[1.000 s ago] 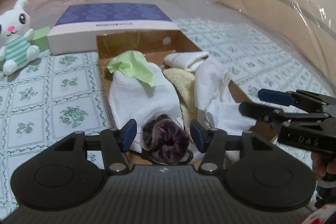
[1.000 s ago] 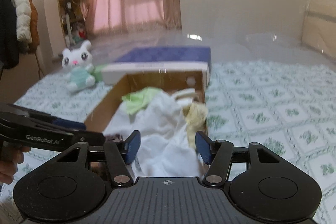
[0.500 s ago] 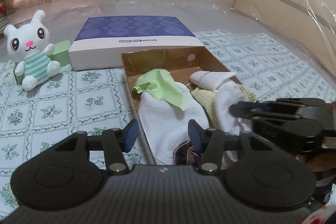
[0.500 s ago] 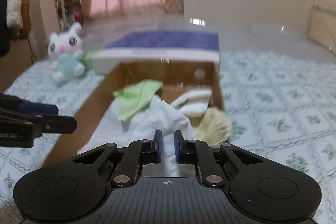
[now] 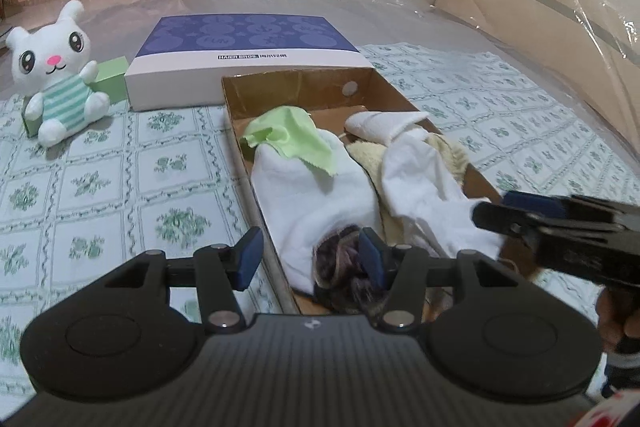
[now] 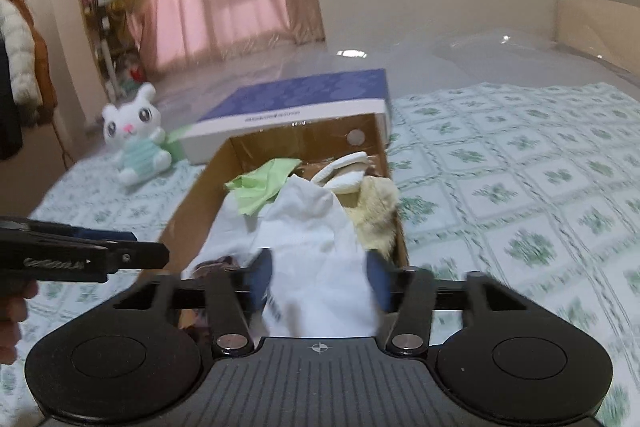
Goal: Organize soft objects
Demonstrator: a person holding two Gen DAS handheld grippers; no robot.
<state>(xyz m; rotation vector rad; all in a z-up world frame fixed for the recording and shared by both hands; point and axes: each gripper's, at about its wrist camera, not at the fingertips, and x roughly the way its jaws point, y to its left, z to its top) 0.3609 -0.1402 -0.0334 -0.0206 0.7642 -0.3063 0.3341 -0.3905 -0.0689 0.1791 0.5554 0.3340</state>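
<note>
An open cardboard box [image 5: 236, 131] lies on the bed and holds white cloths [image 5: 316, 187], a green cloth [image 5: 292, 139], a yellow towel [image 5: 452, 151], a rolled white cloth [image 5: 380, 125] and a dark scrunchie [image 5: 340, 271] at its near end. My left gripper [image 5: 310, 261] is open over the box's near left wall, empty. My right gripper [image 6: 320, 283] is open, its jaws either side of a white cloth [image 6: 316, 239]; it also shows in the left wrist view [image 5: 496, 211]. A white plush bunny [image 5: 56, 71] sits outside the box at the left.
A purple-and-white box lid [image 5: 244, 55] lies behind the cardboard box. A green block [image 5: 110, 77] sits by the bunny. The bed has a green-patterned sheet [image 5: 120, 187] with plastic film and a headboard [image 5: 540, 11] at the right.
My right gripper was shut half a second ago and is now open around the white cloth. My left gripper has drawn back from over the scrunchie and stayed open.
</note>
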